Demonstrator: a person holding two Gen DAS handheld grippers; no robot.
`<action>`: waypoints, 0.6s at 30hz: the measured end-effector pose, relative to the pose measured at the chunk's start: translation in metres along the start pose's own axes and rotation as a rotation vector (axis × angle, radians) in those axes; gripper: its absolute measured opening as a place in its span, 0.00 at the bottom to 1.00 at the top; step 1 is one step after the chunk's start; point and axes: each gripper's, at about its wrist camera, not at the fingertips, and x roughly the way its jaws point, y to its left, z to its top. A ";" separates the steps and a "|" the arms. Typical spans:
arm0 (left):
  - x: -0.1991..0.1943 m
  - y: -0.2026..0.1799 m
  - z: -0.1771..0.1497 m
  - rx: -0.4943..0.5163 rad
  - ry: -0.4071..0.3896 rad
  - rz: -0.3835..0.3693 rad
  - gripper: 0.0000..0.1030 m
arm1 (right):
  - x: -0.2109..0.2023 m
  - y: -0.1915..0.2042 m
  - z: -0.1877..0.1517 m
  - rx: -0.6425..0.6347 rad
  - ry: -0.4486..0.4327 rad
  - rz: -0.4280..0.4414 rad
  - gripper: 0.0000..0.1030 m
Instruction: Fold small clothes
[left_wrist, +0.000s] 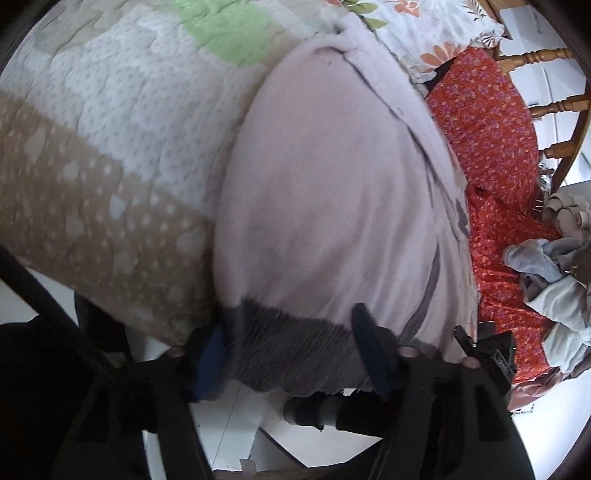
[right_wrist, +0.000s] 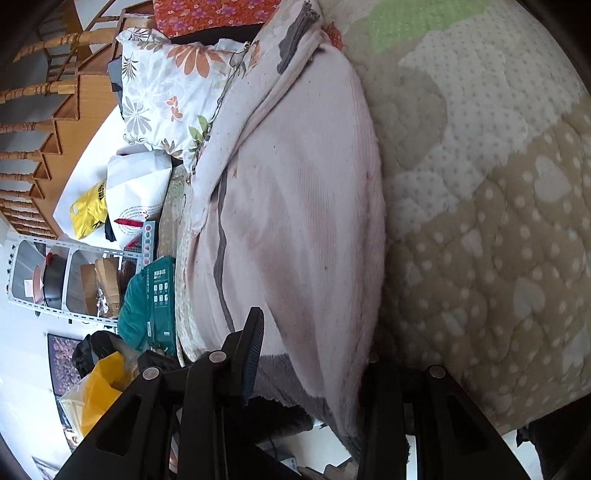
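We see a bed covered by a quilted bedspread (left_wrist: 122, 122) in white, beige and light green, dotted and stitched with heart shapes; it fills the left half of the left wrist frame and the right half of the right wrist frame (right_wrist: 480, 206). Directly on it lies a pale pink knitted garment with a grey ribbed hem (left_wrist: 332, 206), spread through the centre of both frames (right_wrist: 306, 206). At the right of the left wrist frame an orange-red floral cloth (left_wrist: 491, 155) lies beside the garment, with a heap of crumpled grey and white clothes (left_wrist: 554, 273) on it. A white pillow with orange flowers (right_wrist: 166, 92) sits in the upper left of the right wrist frame.
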 end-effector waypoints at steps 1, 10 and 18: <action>-0.001 0.000 -0.001 0.004 -0.003 0.007 0.50 | 0.000 0.000 -0.002 0.000 0.000 0.000 0.35; 0.005 0.002 -0.007 0.000 0.015 0.043 0.51 | -0.010 -0.003 -0.015 -0.020 -0.013 -0.029 0.35; 0.024 -0.001 -0.021 0.018 0.092 0.089 0.44 | -0.015 -0.011 -0.046 -0.026 0.010 -0.111 0.35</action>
